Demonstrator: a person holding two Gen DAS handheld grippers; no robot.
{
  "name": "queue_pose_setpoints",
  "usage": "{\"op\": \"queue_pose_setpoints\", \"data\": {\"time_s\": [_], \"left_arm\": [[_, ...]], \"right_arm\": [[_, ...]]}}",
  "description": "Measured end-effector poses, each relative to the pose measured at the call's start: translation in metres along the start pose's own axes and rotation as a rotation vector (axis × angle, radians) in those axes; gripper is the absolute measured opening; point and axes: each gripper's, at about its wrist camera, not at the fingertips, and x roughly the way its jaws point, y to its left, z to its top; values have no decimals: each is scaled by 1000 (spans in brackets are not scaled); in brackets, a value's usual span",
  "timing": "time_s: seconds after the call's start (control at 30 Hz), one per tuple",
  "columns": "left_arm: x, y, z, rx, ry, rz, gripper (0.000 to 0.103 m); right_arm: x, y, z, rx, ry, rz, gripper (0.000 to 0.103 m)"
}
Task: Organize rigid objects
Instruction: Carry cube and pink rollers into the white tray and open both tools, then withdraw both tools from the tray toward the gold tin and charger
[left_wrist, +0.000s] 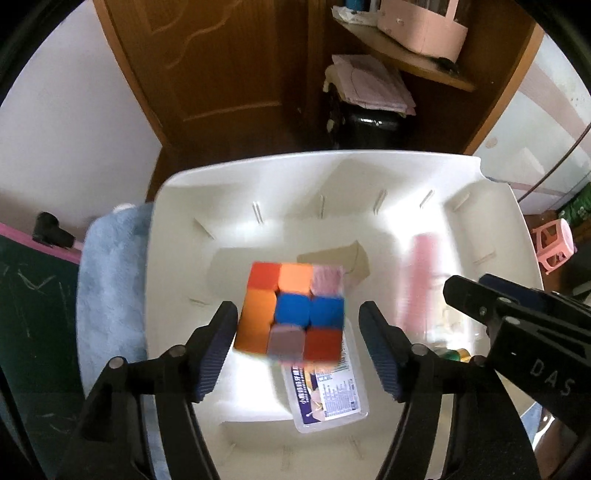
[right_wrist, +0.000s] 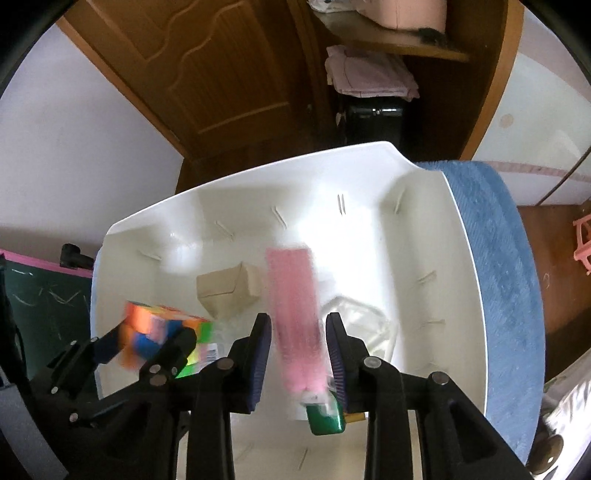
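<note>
A white plastic bin (left_wrist: 369, 173) fills both views. In the left wrist view a blurred multicoloured puzzle cube (left_wrist: 291, 314) hangs between the jaws of my left gripper (left_wrist: 297, 347), which stand apart from it, open. In the right wrist view a blurred pink box (right_wrist: 295, 317) sits between the open jaws of my right gripper (right_wrist: 297, 358), free of the pads. The cube (right_wrist: 159, 328) and left gripper (right_wrist: 147, 343) show at the left there. A tan cardboard box (right_wrist: 229, 291) and a green-capped item (right_wrist: 327, 417) lie in the bin (right_wrist: 424, 258).
A clear plastic case with a printed label (left_wrist: 328, 395) lies on the bin floor under the cube. A blue towel (right_wrist: 509, 295) lies under the bin. A wooden door (left_wrist: 221, 66) and a shelf (left_wrist: 406, 55) stand behind. A pink stool (left_wrist: 554, 247) is at the right.
</note>
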Motion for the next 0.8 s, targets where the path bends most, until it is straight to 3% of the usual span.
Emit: {"op": "queue_pose_setpoints", "data": {"time_s": [0.13, 0.53, 0.8], "left_arm": [[-8, 2, 0, -3, -14, 5, 77], [-61, 1, -24, 23, -63, 24, 77], [-116, 15, -54, 4, -127, 50, 77]], "right_arm": [[-7, -3, -2, 8, -18, 23, 47], [-50, 7, -22, -80, -88, 2, 47], [-107, 7, -56, -159, -162, 21, 47]]}}
